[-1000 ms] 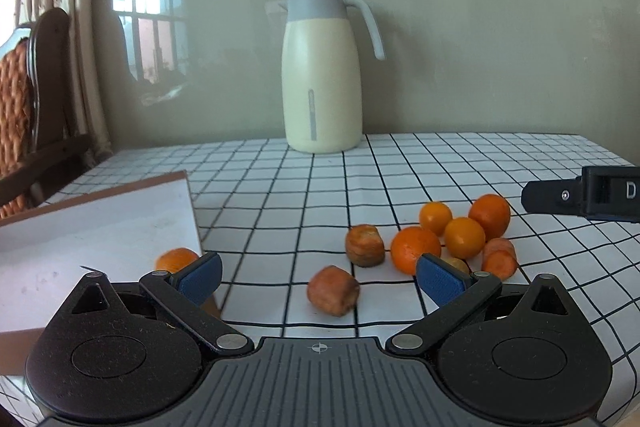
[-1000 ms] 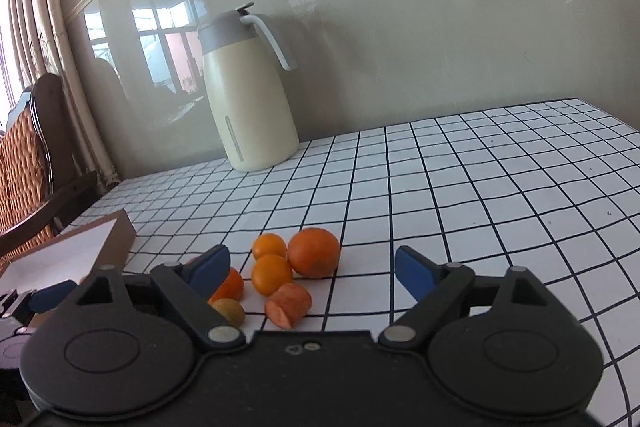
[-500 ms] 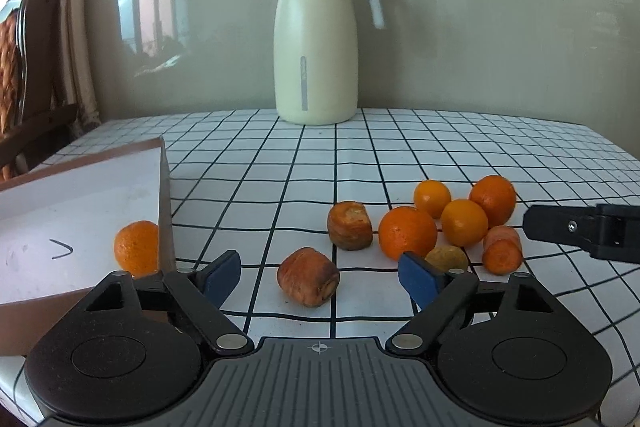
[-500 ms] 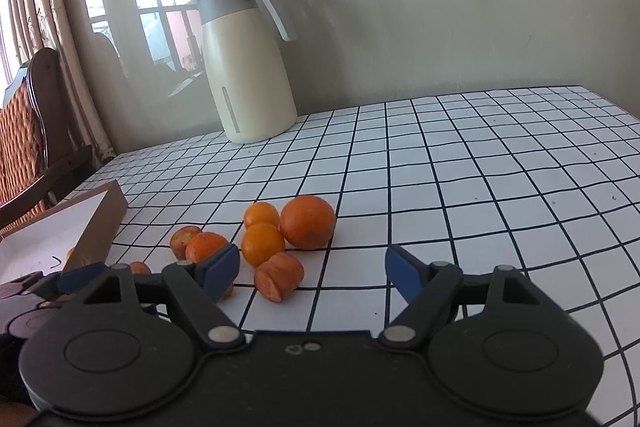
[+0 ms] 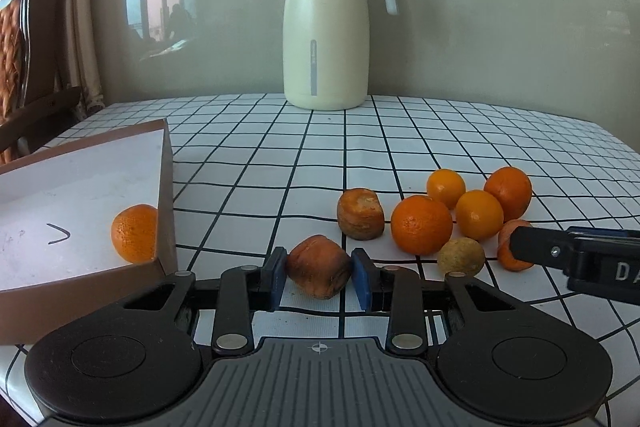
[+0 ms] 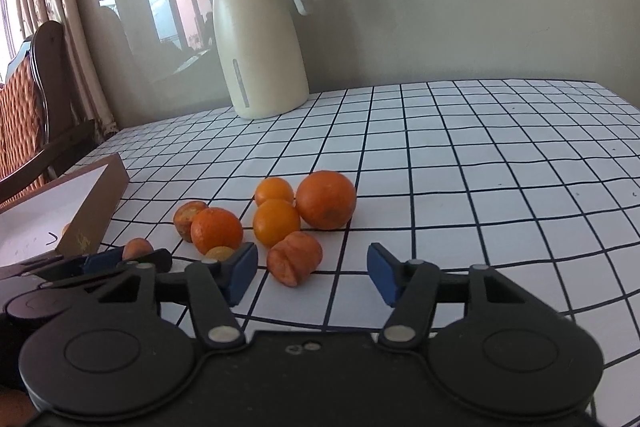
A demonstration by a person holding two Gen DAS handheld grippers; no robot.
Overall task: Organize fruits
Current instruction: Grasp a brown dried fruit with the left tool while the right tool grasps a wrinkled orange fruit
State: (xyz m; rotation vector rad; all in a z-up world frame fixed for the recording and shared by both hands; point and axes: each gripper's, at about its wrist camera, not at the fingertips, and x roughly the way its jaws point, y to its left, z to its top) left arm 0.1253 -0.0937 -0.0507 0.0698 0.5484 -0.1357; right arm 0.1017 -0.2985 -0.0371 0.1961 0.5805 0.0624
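Cardboard box [image 5: 166, 187] holds 1 orange [image 5: 134, 233], near corner.

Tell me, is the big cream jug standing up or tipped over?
Standing up. The jug sits flat on its base on the checked tablecloth, lid on top, handle at its side.

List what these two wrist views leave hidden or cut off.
- Brown cardboard box: both views crop its left part at the frame edge.
- Small yellowish fruit: right wrist view, mostly behind the right claw's blue pad.
- Wooden chair: left wrist view, cut off at the left edge.
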